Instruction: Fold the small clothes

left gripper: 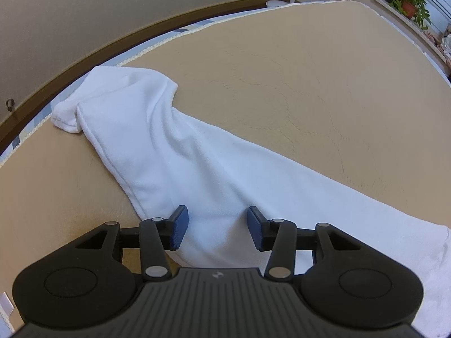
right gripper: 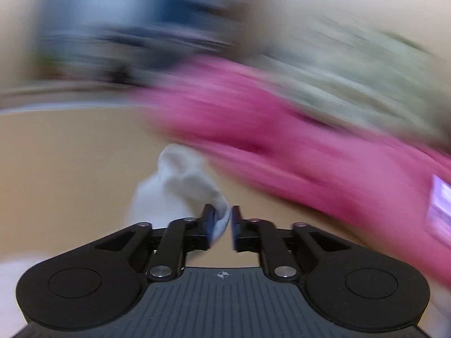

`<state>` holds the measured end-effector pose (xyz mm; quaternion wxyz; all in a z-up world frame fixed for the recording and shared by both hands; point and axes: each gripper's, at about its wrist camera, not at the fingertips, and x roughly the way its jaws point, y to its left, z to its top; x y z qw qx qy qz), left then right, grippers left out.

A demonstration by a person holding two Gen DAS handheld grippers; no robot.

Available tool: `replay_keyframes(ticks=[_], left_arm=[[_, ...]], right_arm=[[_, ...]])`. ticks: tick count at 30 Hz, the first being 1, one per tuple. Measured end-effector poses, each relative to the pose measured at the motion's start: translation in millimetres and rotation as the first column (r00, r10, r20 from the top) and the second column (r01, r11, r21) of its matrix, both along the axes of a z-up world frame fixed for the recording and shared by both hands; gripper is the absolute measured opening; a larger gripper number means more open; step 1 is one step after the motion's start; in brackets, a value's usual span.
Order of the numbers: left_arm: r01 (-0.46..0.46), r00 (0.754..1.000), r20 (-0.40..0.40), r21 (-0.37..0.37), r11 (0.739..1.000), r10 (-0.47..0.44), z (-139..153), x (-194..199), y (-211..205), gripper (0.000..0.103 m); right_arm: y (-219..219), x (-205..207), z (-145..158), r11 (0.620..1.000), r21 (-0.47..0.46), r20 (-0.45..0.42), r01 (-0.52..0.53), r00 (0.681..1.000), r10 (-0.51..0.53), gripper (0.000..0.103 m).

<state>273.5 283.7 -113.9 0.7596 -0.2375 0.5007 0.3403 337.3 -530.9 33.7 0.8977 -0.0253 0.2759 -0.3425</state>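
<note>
1. Fingers of the left gripper (left gripper: 214, 226) are seen parted about halfway, hovering over the white garment (left gripper: 157, 146) with nothing clamped; the garment lies stretched diagonally from upper left to lower right on the tan bed (left gripper: 296, 79).
2. Fingers of the right gripper (right gripper: 221, 224) stand narrowly apart with a white cloth corner (right gripper: 221, 221) between them; whether it is truly pinched cannot be told.
3. Heavy blur marks the right view; that corner could be lost in a fast swing.
4. A pink cloth (right gripper: 282, 140) is blurred at right.
5. A potted plant (left gripper: 408, 4) sits upper right on a sill.
</note>
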Motion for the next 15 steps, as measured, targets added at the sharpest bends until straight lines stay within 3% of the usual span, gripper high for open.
replay_keyframes(ticks=[2, 3, 4, 5, 6, 8, 10, 12, 15], left_arm=[[0.012, 1.000, -0.002, 0.011, 1.000, -0.012, 0.5, 2.3, -7.7, 0.054], [0.020, 1.000, -0.003, 0.017, 1.000, -0.020, 1.9, 3.5, -12.0, 0.054], [0.024, 1.000, -0.005, 0.022, 0.999, -0.024, 4.3, 4.2, -16.1, 0.054], [0.023, 1.000, -0.002, 0.019, 1.000, -0.023, 7.2, 4.3, -19.6, 0.054], [0.038, 0.996, 0.082, 0.045, 0.998, -0.042, 10.3, 2.6, -22.7, 0.054], [0.081, 0.986, 0.144, 0.027, 0.996, -0.084, 22.1, -4.6, -37.3, 0.054], [0.183, 0.963, 0.184, 0.096, 0.978, -0.198, 40.2, -14.4, -66.1, 0.054], [0.296, 0.927, 0.194, 0.143, 0.944, -0.320, 57.3, -28.6, -97.6, 0.054], [0.419, 0.873, 0.232, 0.095, 0.903, -0.430, 76.7, -64.1, -133.2, 0.053]], right_arm=[[-73.9, -36.1, -8.4, 0.947, 0.149, 0.046, 0.286, 0.954, -0.296, 0.020], [-93.3, -60.7, -13.6, 0.909, 0.247, 0.099, 0.336, 0.924, -0.369, 0.020], [-99.7, -77.9, -19.2, 0.896, 0.298, 0.127, 0.329, 0.917, -0.379, 0.020], [-97.6, -93.8, -27.5, 0.903, 0.319, 0.131, 0.290, 0.930, -0.344, 0.020], [-88.9, -104.8, -36.8, 0.914, 0.327, 0.121, 0.240, 0.949, -0.292, 0.020], [-69.4, -125.4, -50.6, 0.907, 0.395, 0.103, 0.143, 0.975, -0.198, 0.020], [-43.9, -146.5, -63.4, 0.849, 0.526, 0.085, 0.047, 0.991, -0.108, 0.020], [-11.0, -164.3, -67.8, 0.781, 0.624, 0.058, -0.020, 0.998, -0.020, 0.026], [37.1, -187.6, -75.8, 0.719, 0.693, -0.049, -0.050, 0.992, 0.116, 0.041]])
